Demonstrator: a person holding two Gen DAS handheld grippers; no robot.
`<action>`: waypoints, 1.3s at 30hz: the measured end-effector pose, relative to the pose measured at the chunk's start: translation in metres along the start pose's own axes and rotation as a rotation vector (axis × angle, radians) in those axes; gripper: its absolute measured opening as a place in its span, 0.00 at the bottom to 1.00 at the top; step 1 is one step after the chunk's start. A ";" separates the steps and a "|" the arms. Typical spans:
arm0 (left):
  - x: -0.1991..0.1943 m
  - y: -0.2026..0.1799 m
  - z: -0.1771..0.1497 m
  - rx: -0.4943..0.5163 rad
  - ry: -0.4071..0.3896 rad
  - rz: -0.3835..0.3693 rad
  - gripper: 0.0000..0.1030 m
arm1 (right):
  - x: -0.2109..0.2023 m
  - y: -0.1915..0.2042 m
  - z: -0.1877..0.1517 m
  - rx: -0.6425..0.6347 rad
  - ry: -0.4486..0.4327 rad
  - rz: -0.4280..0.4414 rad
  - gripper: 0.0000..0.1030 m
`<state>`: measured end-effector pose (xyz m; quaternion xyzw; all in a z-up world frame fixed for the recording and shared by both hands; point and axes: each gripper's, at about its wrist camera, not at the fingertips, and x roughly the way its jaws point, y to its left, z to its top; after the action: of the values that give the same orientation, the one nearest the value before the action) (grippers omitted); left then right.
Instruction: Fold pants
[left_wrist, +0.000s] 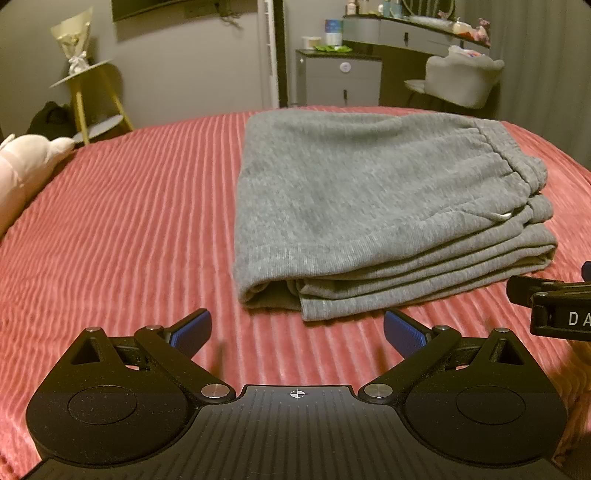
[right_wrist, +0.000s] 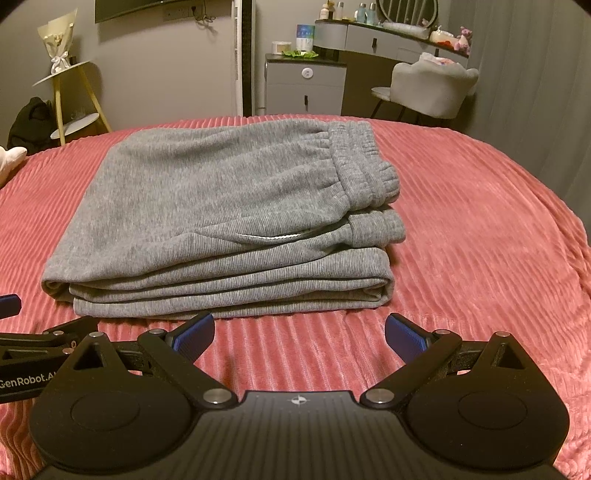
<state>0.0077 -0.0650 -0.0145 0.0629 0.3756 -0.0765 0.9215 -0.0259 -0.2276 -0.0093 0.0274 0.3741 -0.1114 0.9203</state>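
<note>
My left gripper was released, its blue pads spread wide with nothing between them, held low over the pink ribbed bedspread. Well off to its left, at the bed's edge, lay a pale pink plush toy. Ahead and slightly right of this gripper sat the grey sweatpants, folded into a compact stack of several layers, fold edges facing me, the elastic waistband on the right end of the top layer. The stack's near edge lay just beyond the pad tips, not touching them.

My right gripper was likewise released, jaws wide apart, empty, hovering over the bedspread. From it the sweatpants sat straight ahead and a little left, the near edge just past the left pad; contact could not be judged. The waistband was ahead and right. A pale strip showed at a slit on the top layer; whether pocket lining or drawstring I could not tell.

Each gripper appeared at the other's side edge, close beside one another.

Beyond the bed: a yellow-legged stand far left, a grey cabinet ahead, a pale upholstered chair to the right.
</note>
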 end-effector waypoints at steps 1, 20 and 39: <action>0.000 0.000 0.000 -0.001 0.000 0.000 0.99 | 0.000 0.000 0.000 0.000 0.001 0.000 0.96; -0.001 0.001 0.000 -0.005 -0.006 -0.002 0.99 | 0.003 -0.003 0.000 -0.006 0.005 0.003 0.96; 0.001 0.003 0.000 -0.018 0.003 -0.006 0.99 | 0.003 -0.004 0.000 0.003 0.007 0.008 0.96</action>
<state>0.0090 -0.0622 -0.0156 0.0535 0.3781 -0.0759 0.9211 -0.0248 -0.2323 -0.0109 0.0305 0.3769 -0.1082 0.9194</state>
